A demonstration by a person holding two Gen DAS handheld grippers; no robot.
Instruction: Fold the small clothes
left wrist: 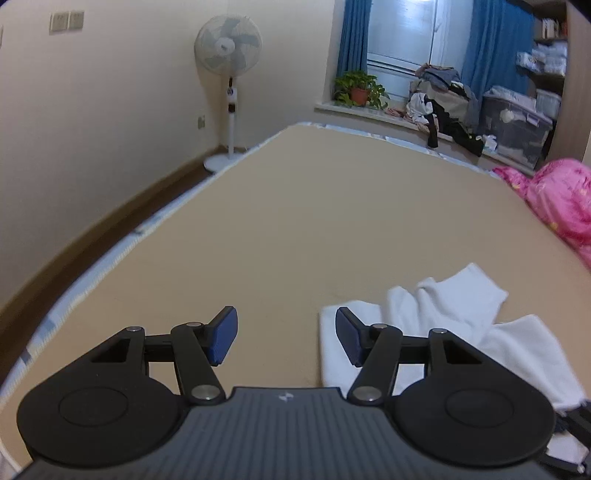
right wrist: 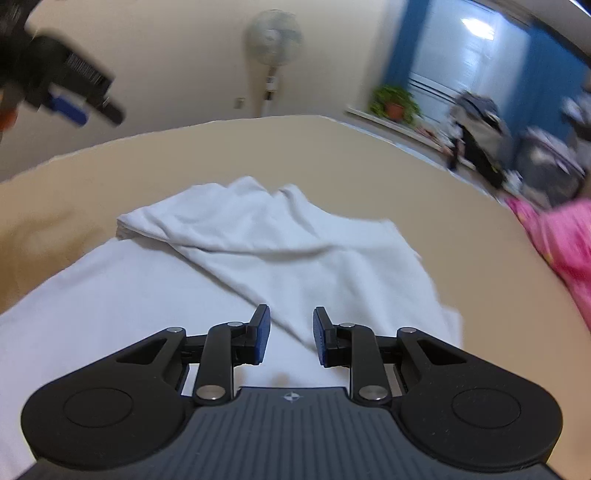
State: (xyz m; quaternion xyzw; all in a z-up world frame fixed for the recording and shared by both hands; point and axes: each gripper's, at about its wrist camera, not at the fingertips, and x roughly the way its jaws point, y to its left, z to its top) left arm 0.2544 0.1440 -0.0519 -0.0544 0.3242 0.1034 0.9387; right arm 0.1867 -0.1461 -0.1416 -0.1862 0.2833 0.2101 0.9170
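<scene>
White garment (right wrist: 258, 251) rumpled, part-folded on tan bed (left wrist: 258, 221), left hand-held gripper (left wrist: 286, 334) wide and empty, right hand-held gripper (right wrist: 291, 338) narrow, empty above cloth, only left view shows pink bedding (left wrist: 561, 199) sharply

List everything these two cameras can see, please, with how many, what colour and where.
white garment: one, white, rumpled and partly folded on the bed
bed surface: one, tan, fills the middle of both views
pink bedding: one heap, pink, at the bed's right edge
standing fan: one, white, by the far wall
potted plant: one, green in an orange pot, on the windowsill
clothes pile: one, dark and mixed colours, on the sill right of the plant
curtains: blue, either side of the window
storage bin: one, clear with dark contents, far right
left gripper: black with blue pads, open, nothing between them
right gripper: black with blue pads, open above the garment
</scene>
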